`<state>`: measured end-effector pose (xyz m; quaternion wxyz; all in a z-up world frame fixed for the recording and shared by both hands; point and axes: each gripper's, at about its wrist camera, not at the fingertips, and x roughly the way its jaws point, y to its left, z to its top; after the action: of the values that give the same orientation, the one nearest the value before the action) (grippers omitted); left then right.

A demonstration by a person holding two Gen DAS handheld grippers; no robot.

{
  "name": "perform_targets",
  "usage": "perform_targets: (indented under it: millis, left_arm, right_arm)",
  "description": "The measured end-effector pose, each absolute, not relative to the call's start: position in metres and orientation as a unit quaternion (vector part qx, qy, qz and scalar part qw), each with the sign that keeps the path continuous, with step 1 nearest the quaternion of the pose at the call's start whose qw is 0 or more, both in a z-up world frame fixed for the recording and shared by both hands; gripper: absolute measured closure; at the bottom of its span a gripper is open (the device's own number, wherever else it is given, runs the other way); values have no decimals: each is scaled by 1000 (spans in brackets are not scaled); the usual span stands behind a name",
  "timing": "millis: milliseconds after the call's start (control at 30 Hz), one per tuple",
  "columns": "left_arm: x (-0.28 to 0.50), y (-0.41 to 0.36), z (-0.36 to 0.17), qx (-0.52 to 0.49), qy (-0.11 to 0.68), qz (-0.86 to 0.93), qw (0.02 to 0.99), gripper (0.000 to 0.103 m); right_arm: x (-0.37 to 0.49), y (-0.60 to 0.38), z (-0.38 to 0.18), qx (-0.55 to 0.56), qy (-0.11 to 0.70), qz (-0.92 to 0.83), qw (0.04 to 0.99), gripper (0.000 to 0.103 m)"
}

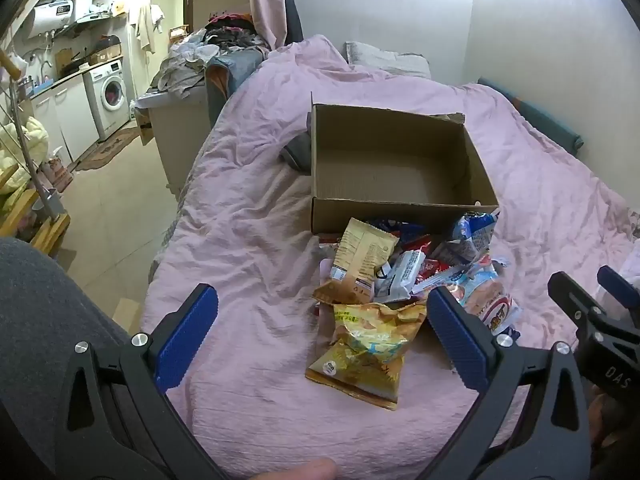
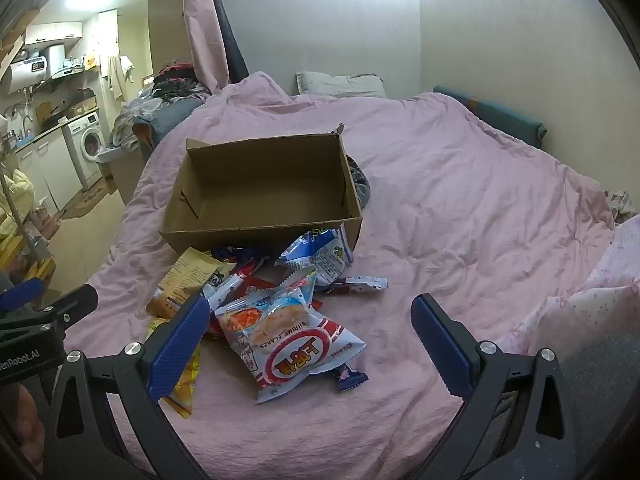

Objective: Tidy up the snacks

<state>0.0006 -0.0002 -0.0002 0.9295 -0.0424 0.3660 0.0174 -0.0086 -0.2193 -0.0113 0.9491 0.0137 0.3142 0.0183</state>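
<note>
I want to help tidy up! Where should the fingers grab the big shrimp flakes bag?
Probably by the crimped edge nearest the right gripper, coming from above and in front. The shrimp flakes bag lies flat and puffy on top of the pile, so its middle is likely too wide and slippery, while the flat sealed edge sticks out over the pink blanket.
</note>
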Motion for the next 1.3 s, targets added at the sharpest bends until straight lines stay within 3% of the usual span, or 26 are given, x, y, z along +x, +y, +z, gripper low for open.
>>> perform_targets:
  millis: [1300]
  left_arm:
    - [0, 0, 1, -41, 360, 18, 932, 0]
  right_arm:
    - [-9, -219, -11, 12, 315, 15, 949, 0]
